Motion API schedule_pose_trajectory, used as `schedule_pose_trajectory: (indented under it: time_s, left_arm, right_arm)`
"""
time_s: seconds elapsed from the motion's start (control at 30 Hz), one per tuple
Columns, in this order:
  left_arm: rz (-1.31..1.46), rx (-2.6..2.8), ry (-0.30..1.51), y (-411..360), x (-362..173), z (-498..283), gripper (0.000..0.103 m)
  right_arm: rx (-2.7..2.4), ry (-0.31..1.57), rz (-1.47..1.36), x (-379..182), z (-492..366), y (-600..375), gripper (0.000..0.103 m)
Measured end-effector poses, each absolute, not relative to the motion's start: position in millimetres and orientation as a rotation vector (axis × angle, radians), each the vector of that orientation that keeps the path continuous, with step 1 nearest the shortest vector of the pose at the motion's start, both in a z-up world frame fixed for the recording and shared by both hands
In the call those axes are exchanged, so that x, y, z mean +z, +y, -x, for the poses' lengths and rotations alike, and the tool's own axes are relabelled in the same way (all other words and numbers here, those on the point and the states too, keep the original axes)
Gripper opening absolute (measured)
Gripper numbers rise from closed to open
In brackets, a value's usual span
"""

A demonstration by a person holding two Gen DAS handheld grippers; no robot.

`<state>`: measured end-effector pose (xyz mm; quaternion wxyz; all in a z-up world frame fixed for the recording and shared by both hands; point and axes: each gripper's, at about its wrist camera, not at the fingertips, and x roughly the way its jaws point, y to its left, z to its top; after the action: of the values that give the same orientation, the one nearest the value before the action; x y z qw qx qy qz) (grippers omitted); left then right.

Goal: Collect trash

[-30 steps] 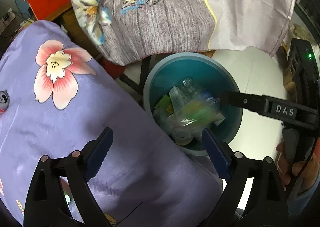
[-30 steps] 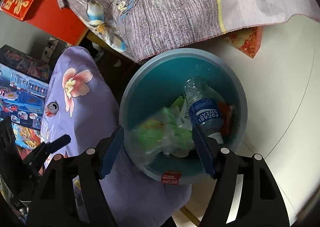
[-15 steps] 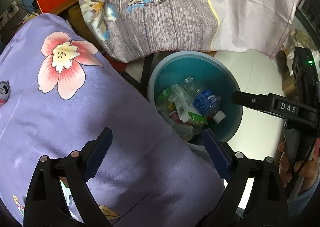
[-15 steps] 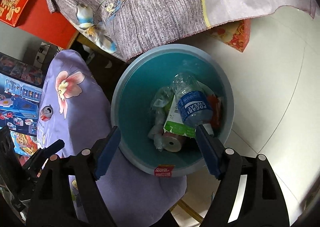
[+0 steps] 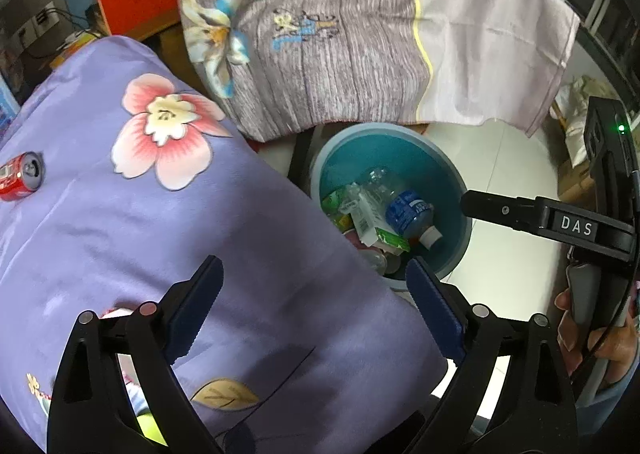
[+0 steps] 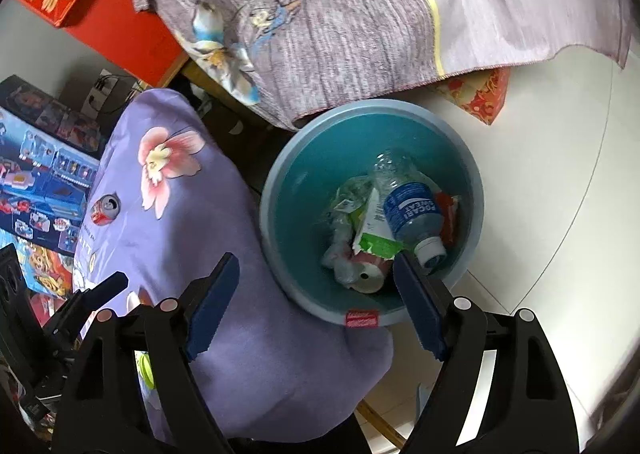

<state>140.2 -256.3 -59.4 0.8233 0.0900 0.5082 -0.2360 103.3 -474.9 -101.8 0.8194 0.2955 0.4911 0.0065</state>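
A teal bin point(image 6: 316, 173) stands on the floor beside the bed and also shows in the left wrist view point(image 5: 448, 189). It holds a clear bottle with a blue label point(image 6: 412, 211), a green and white carton point(image 6: 372, 232), wrappers and a red can point(image 6: 370, 274). Another red can point(image 5: 20, 175) lies on the purple floral cover point(image 5: 160, 246); it also shows in the right wrist view point(image 6: 105, 208). My left gripper point(image 5: 314, 310) is open and empty above the cover. My right gripper point(image 6: 316, 304) is open and empty above the bin's near rim.
A grey-purple cloth point(image 5: 360, 33) hangs over furniture behind the bin. A red cabinet point(image 6: 120, 25) stands at the back left. Colourful toy boxes point(image 6: 36, 181) lie left of the bed. White tiled floor point(image 6: 560, 173) is to the right of the bin.
A clear bag with green trash fell from my right gripper into the bin. Both grippers then pulled back and up from the bin, and the red can on the cover came into fuller view.
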Motion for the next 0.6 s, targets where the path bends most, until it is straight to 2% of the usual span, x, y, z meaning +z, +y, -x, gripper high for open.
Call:
schedule_pose_trajectory:
  time_s: [0.27,0.6]
  left_arm:
    - [-0.137,-0.465,1.041,-209.4,-47.6,-127.6,0.095]
    - [-0.044,-0.312,1.051,-108.6,-54.9,-117.0,0.095]
  right_arm:
    - [0.067,1.049,-0.56,-88.9,-106.5,-427.1,0.076]
    - [0.205,1.124,-0.466,-92.7,-126.4,-333.3,0.076]
